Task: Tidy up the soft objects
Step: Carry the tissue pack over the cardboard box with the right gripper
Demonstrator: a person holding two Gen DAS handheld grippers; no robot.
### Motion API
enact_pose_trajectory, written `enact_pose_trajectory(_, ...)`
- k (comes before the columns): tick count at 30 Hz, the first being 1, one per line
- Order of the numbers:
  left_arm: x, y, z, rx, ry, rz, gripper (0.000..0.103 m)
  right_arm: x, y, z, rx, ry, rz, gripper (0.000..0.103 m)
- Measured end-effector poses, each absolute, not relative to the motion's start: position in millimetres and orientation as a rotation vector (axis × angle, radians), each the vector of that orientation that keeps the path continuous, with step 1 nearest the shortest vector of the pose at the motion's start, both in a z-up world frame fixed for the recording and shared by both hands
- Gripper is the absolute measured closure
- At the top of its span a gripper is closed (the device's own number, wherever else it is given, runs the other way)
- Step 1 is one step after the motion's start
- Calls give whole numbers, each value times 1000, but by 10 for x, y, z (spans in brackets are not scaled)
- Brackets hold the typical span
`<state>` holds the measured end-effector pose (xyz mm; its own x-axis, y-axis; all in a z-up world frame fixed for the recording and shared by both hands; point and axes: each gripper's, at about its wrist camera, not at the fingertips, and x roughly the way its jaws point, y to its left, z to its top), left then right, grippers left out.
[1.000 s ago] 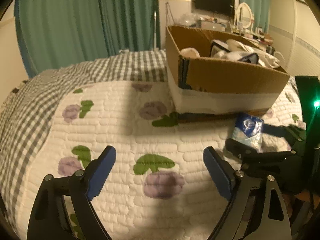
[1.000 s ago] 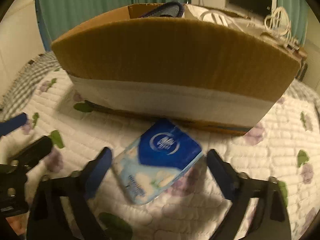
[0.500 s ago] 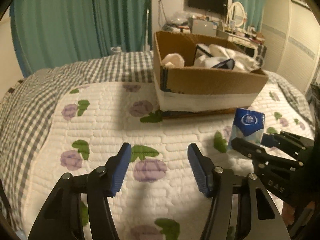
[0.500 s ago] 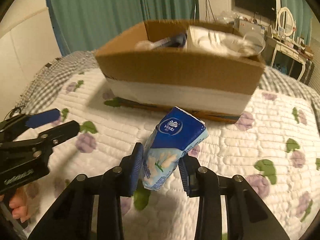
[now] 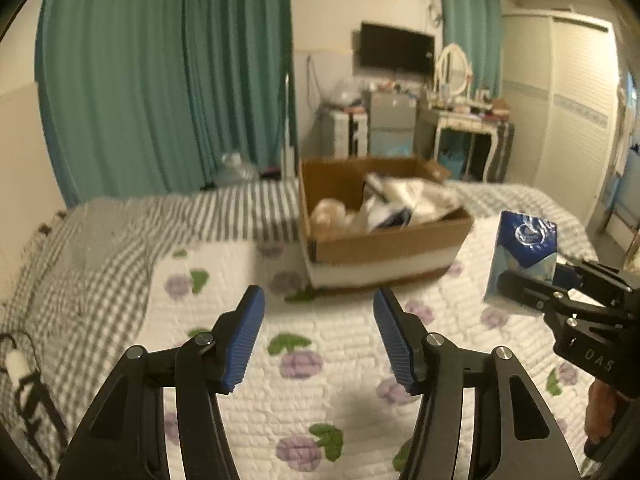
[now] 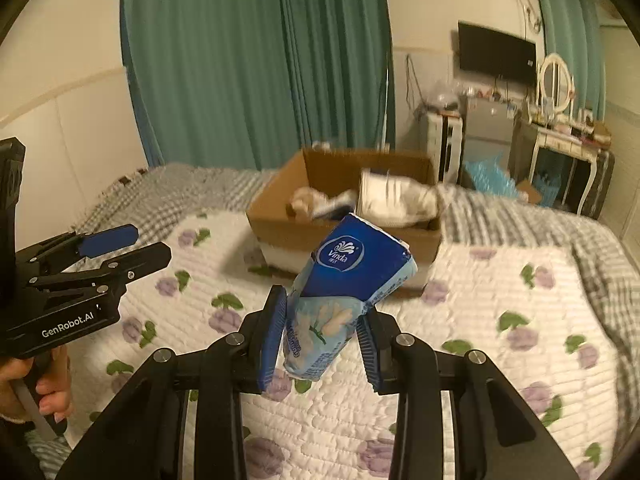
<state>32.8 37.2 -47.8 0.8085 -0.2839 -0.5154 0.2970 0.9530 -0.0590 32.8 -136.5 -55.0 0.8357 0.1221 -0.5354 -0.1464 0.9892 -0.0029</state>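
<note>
My right gripper [image 6: 322,340] is shut on a blue and white Vinda tissue pack [image 6: 348,276] and holds it upright in the air above the quilt. The pack [image 5: 522,252] and right gripper [image 5: 532,280] also show at the right of the left wrist view. A cardboard box [image 6: 348,216] with white and pale soft items inside sits on the bed beyond the pack; it also shows in the left wrist view [image 5: 380,236]. My left gripper [image 5: 318,340] is open and empty above the quilt, seen at the left of the right wrist view [image 6: 128,246].
The bed has a white quilt with purple flowers [image 5: 320,344] and a grey checked cover [image 5: 100,248]. Green curtains [image 6: 256,64] hang behind. A dressing table [image 6: 560,148], small fridge and wall TV [image 6: 496,54] stand at the back right.
My right gripper closed on the tissue pack and lifted it off the quilt. Both grippers rose and pulled back from the box. The left jaws narrowed a little.
</note>
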Motion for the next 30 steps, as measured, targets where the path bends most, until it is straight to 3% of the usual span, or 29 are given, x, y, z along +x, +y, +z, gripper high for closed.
enact_pose_trajectory(18,251,364,496,-37,297,-334,47,185,-1321,664,-112,281,109,68)
enact_pose_trajectory(30,724,271,660,-26,200,-293,47,808,-1191,823,-155,228,108,68)
